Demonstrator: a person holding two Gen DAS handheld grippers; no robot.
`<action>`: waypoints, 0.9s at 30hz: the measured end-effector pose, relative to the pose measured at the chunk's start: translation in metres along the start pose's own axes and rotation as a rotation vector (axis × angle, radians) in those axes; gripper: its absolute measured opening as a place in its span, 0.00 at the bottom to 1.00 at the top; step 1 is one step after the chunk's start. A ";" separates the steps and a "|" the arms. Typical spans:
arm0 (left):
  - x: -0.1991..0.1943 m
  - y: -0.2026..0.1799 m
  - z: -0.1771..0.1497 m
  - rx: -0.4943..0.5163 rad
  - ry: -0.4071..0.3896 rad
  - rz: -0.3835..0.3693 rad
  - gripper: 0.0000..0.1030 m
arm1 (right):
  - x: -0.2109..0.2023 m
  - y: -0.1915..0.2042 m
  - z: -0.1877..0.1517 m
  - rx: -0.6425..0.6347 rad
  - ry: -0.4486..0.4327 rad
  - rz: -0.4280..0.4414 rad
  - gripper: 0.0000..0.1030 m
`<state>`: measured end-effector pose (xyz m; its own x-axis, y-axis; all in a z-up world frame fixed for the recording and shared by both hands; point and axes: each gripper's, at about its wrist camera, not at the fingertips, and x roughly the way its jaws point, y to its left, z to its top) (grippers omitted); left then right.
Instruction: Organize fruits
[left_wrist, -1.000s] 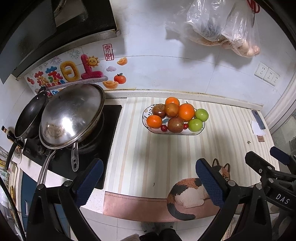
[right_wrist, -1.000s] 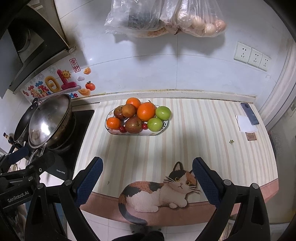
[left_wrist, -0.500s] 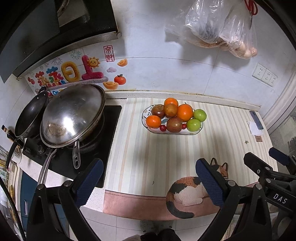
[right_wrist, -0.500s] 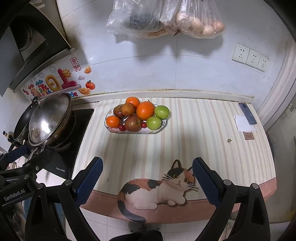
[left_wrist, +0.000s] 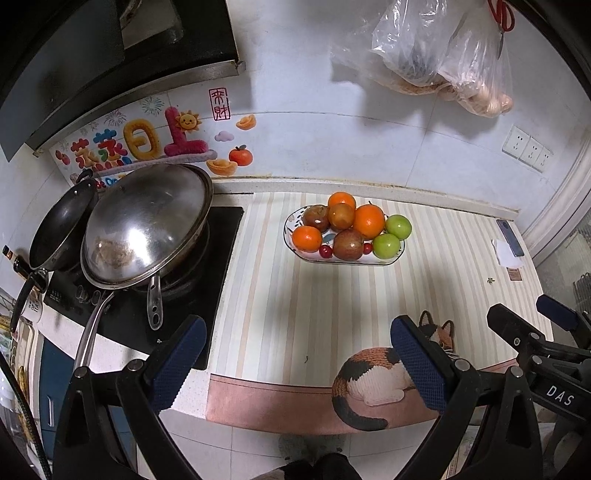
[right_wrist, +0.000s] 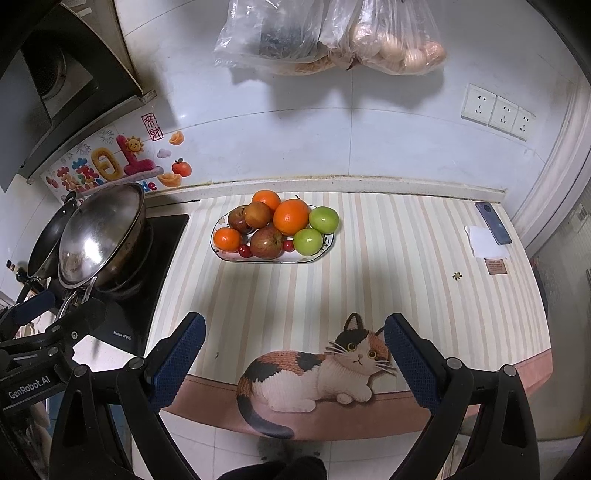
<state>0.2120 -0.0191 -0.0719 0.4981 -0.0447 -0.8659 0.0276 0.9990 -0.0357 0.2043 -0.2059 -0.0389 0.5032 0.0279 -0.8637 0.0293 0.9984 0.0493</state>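
Observation:
An oval white plate (left_wrist: 345, 259) (right_wrist: 273, 258) stands on the striped counter mat near the back wall. It holds oranges (left_wrist: 368, 221) (right_wrist: 291, 216), red-brown apples (left_wrist: 348, 244) (right_wrist: 266, 242), two green apples (left_wrist: 386, 245) (right_wrist: 308, 242) and small red cherries (left_wrist: 325, 251) (right_wrist: 244, 251). My left gripper (left_wrist: 297, 354) is open and empty, well short of the plate, over the counter's front edge. My right gripper (right_wrist: 293, 350) is open and empty above the cat picture (right_wrist: 314, 373). The right gripper's body shows at the left wrist view's right edge.
A steel wok (left_wrist: 147, 225) (right_wrist: 101, 236) and a black pan (left_wrist: 61, 229) sit on the stove at left. A phone (right_wrist: 493, 228) and white paper (right_wrist: 485, 242) lie at the right end of the counter. Plastic bags (right_wrist: 332, 33) hang on the wall above.
Both grippers have drawn back and up a little from the counter; the plate looks slightly smaller and farther. Both stay open and empty.

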 end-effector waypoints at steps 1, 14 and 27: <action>0.000 0.000 0.000 -0.001 -0.001 -0.001 0.99 | -0.001 0.000 0.000 0.000 0.000 0.001 0.96; -0.002 0.002 0.000 -0.005 -0.004 -0.001 0.99 | -0.003 0.000 -0.003 0.000 -0.003 0.000 0.96; -0.004 0.004 0.000 -0.009 -0.007 -0.006 0.99 | -0.010 0.000 -0.007 0.004 -0.004 0.001 0.96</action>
